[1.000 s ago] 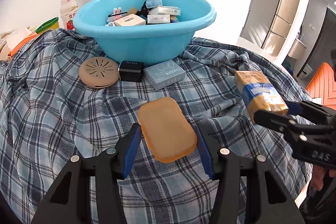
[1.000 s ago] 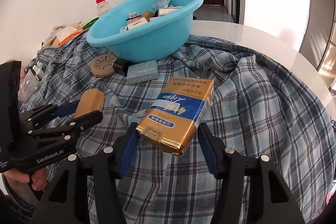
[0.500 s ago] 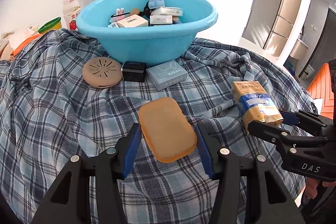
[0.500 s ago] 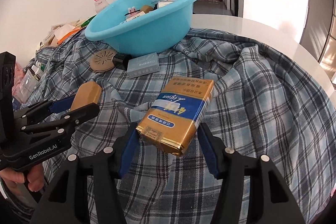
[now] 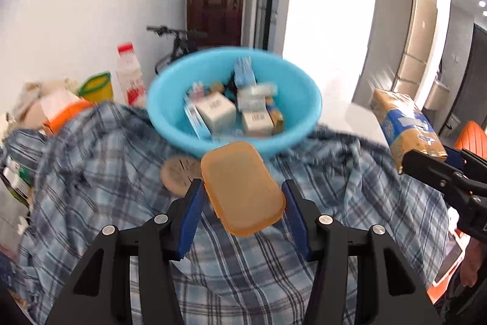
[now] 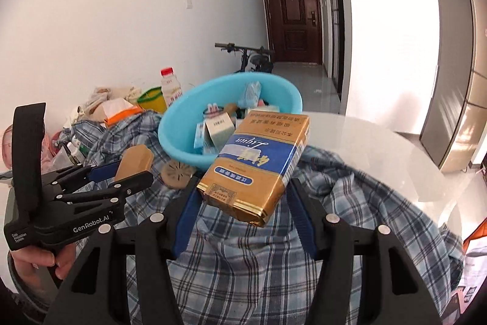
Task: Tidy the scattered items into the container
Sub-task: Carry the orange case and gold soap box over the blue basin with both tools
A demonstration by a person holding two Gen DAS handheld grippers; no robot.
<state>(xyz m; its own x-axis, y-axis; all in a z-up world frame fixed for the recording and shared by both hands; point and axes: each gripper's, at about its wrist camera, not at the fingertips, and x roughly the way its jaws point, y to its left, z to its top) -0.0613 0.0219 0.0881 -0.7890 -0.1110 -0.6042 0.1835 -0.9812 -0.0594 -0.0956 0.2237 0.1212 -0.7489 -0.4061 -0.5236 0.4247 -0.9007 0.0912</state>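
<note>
- Our left gripper (image 5: 242,197) is clamped on the tan soap box (image 5: 242,188), which sits between its blue pads and sticks out forward.
- Our right gripper (image 6: 243,203) has the gold and blue packet (image 6: 255,163) pinched the same way, tilted.
- Both things hang above the plaid cloth (image 5: 91,172), just short of the blue basin (image 5: 292,90), which already holds small boxes.
- A round tan disc (image 5: 178,174) lies by the basin's foot.

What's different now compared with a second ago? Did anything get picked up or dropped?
Both grippers rose with their loads: the left gripper lifted the orange soap-box lid and the right gripper the gold-and-blue packet up off the plaid cloth, toward the blue basin. Nothing was grabbed or released. The basin and its contents stayed put.
</note>
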